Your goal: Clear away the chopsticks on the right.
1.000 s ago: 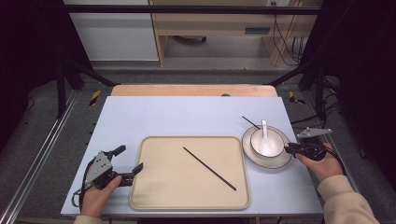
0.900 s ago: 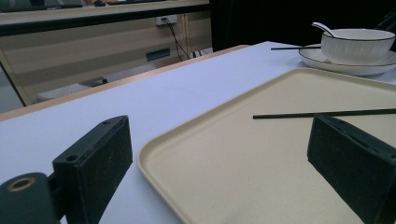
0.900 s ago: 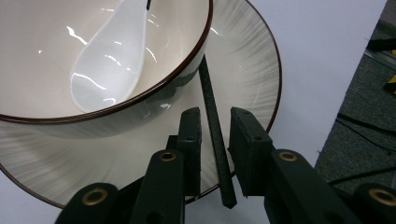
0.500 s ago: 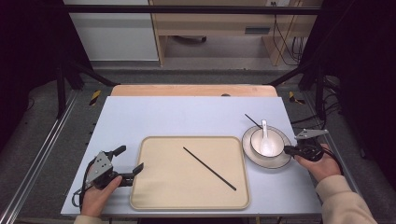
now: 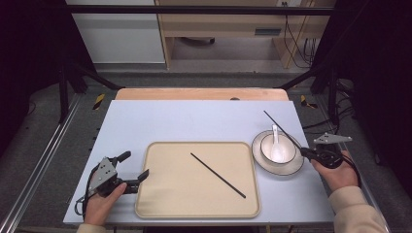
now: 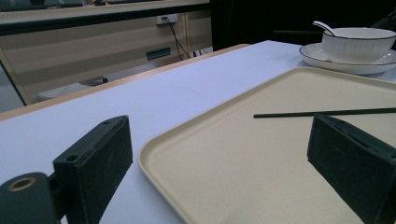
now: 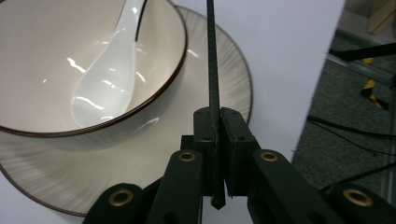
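Between the right tongs [image 7: 216, 154], a black chopstick [image 7: 212, 74] sits clamped.

right gripper [image 7: 217, 140]: matt black plastic jaws, brass-coloured rivets at the links. the chopstick [image 7: 213, 70] in it is matt black, finely textured. bowl [image 7: 56, 60] and spoon [image 7: 109, 70] are glossy white ceramic with bright highlights; saucer [image 7: 187, 140] is glazed, with fine radial lines. tray [image 5: 170, 194] is beige plastic, matt, faintly speckled. table [image 5: 194, 121] is smooth matt pale blue, with a wood edge at the far side. left gripper [image 6: 224, 154] pads are rough matt black.
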Motion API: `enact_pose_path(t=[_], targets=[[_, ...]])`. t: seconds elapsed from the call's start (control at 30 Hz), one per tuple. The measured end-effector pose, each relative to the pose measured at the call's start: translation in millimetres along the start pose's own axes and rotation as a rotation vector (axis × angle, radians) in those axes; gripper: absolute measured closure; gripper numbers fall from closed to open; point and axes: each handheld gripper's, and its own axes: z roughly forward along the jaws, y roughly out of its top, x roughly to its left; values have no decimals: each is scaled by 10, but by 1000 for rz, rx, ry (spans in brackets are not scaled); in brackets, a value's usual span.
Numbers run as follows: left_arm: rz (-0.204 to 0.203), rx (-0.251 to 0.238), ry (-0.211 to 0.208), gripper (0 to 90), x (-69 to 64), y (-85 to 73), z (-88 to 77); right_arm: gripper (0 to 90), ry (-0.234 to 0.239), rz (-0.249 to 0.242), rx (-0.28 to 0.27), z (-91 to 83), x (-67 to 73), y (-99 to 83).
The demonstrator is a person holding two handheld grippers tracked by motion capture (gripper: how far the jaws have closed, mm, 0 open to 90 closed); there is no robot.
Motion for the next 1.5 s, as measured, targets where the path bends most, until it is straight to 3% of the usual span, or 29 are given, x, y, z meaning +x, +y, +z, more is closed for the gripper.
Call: enact_pose_path(t=[0.13, 0.27, 0.43, 0.6, 0.83, 1.1, 1.37, 1.5], targets=[[0, 1, 0, 65, 0, -1, 1, 854, -86, 17, -48, -149, -19, 23], [0, 1, 4, 65, 5, -2, 0, 854, -115, 17, -102, -313, 81, 79], [0, 0, 4, 66, 5, 0, -2, 854, -62, -50, -150, -531, 471, 209], [1, 1, 4, 65, 1, 3, -7, 854, 5, -107, -146, -569, 861, 294], [0, 1, 5, 65, 5, 2, -9, 854, 98, -190, -115, -443, 1407, 344], [2, 4, 12, 65, 3, 2, -18, 854, 175, -241, -34, -109, 1834, 256], [-1, 2, 7, 65, 4, 0, -17, 854, 217, -266, 25, 102, 2025, 212], [-1, 1, 9, 65, 2, 8, -14, 854, 249, -219, 57, 179, 1999, 181]])
